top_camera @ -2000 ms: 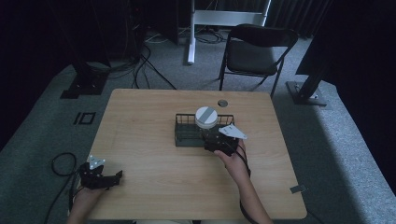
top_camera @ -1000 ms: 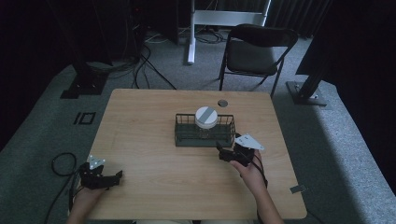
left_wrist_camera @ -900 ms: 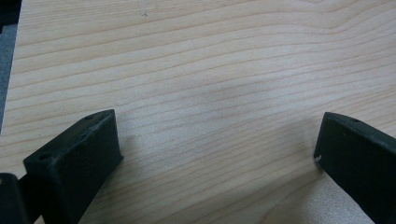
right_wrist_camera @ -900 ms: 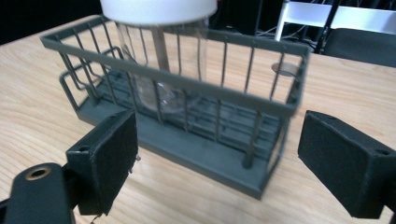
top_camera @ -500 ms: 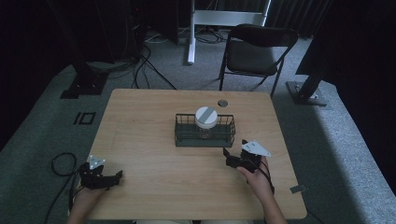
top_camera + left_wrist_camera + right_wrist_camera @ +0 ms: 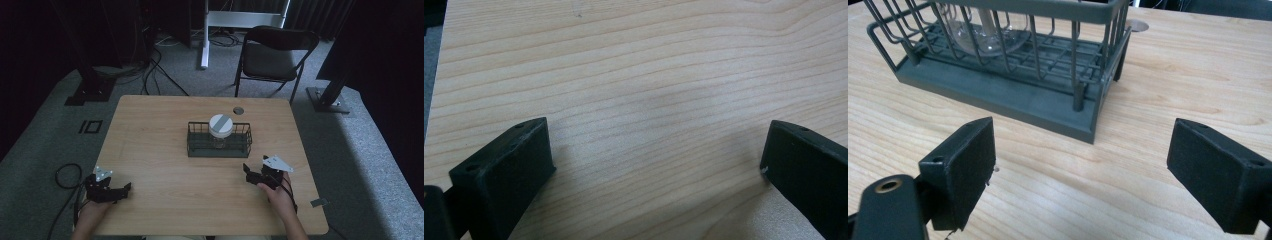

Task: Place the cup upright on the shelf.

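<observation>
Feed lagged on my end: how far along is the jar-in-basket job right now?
Done, apparently: the clear glass jar with the white lid stands inside the dark wire basket. In hand: nothing; the right claw is open and apart from the basket, and the left claw is open over the wooden table. Nothing visibly remains.

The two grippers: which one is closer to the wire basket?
The right gripper, just off the wire basket's front right corner. The left gripper sits far off at the table's near left edge. Both have open, empty jaws.

Each black hand-held gripper (image 6: pixel 252 174) has blocky jaws, screw holes, a grey plate and a cable.
</observation>
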Available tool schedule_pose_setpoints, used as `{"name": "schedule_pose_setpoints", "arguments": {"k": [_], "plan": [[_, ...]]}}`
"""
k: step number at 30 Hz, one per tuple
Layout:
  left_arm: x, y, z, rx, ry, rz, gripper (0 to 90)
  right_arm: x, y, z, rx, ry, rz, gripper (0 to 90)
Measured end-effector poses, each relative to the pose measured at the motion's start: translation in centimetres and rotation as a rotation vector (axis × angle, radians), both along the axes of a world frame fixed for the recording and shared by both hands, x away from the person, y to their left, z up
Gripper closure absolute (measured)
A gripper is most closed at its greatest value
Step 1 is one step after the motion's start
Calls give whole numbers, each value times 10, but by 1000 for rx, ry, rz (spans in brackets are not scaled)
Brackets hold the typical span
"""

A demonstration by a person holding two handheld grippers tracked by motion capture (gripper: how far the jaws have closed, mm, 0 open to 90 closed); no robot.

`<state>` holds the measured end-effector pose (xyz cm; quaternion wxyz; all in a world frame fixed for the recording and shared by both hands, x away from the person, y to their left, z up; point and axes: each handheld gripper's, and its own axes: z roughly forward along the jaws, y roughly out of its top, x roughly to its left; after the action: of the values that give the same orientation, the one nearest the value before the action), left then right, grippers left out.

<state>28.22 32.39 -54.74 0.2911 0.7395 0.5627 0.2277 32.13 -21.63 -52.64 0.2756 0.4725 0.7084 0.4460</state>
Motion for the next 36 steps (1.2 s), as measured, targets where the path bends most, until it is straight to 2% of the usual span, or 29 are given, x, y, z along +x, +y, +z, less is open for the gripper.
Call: {"name": "schedule_pose_setpoints", "arguments": {"k": [10, 17, 19, 24, 30, 36], "plan": [[0, 0, 0, 1, 0, -1, 6, 0, -15, -11, -14, 64, -46, 119], [0, 0, 0, 2, 1, -2, 6, 1, -24, -17, -30, 140, -72, 119], [0, 0, 0, 2, 1, -1, 6, 1, -26, -20, -29, 169, -74, 119], [0, 0, 0, 2, 1, -1, 6, 1, -28, -21, -46, 196, -72, 119], [0, 0, 0, 2, 1, -1, 6, 0, -32, -23, -51, 252, -53, 119], [0, 0, 0, 1, 0, -1, 6, -1, -38, -24, -79, 266, -76, 119]]}}
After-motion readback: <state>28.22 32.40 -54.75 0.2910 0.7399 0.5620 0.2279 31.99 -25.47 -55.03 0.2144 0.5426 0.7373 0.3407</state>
